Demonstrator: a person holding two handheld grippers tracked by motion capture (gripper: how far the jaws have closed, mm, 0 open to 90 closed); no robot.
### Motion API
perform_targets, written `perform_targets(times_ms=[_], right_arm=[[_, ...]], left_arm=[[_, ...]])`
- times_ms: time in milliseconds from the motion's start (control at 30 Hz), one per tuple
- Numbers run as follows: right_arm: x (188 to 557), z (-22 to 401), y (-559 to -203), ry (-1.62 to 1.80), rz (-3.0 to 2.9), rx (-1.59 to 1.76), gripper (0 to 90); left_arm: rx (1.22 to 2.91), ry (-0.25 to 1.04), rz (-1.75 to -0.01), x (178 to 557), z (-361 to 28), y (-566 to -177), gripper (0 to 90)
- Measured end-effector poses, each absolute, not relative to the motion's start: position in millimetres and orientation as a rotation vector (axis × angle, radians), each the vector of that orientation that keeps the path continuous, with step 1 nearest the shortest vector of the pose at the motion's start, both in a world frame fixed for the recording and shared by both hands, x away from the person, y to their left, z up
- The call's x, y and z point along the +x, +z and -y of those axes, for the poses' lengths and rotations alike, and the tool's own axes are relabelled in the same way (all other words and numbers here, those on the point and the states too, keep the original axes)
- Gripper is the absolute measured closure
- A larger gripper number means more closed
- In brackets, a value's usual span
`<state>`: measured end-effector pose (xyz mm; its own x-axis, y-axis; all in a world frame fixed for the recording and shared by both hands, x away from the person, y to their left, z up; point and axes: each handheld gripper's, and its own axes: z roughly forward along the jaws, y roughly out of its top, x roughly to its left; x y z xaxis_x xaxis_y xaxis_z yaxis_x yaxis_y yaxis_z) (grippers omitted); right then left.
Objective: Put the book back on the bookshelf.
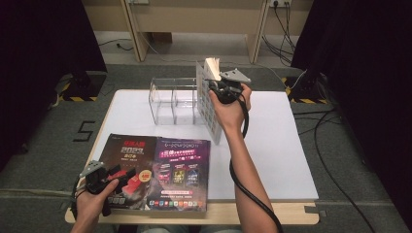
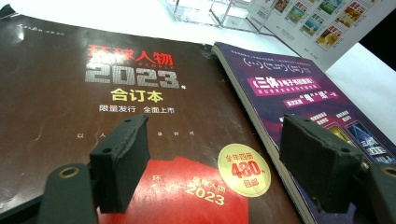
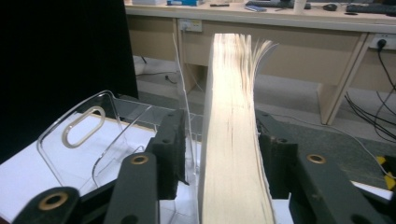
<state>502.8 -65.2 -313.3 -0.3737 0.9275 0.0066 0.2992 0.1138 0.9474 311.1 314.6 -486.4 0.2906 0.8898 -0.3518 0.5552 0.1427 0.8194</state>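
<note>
The right gripper has a book standing between its spread jaws. The left gripper hangs over 2 magazines, jaws spread.

A clear acrylic rack and an upright book block the table's far middle; two magazines cover the near-left corner. The white right half lies open, as does a strip between rack and magazines.
</note>
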Motion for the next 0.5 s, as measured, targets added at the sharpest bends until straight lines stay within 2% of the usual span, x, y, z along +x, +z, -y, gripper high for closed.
perform_targets(times_ms=[133,500], right_arm=[[503.4,64.0,-312.6,1.248,-1.759,1.212,65.0],[493.5,65.5,-313.2,1.240,-1.781,1.225,61.6]], left_arm=[[1.534,0.409,-1.384,311.3,-314.5,-486.5,23.5],[1.533,0.411,-1.383,311.0,-314.7,-486.1,23.5]])
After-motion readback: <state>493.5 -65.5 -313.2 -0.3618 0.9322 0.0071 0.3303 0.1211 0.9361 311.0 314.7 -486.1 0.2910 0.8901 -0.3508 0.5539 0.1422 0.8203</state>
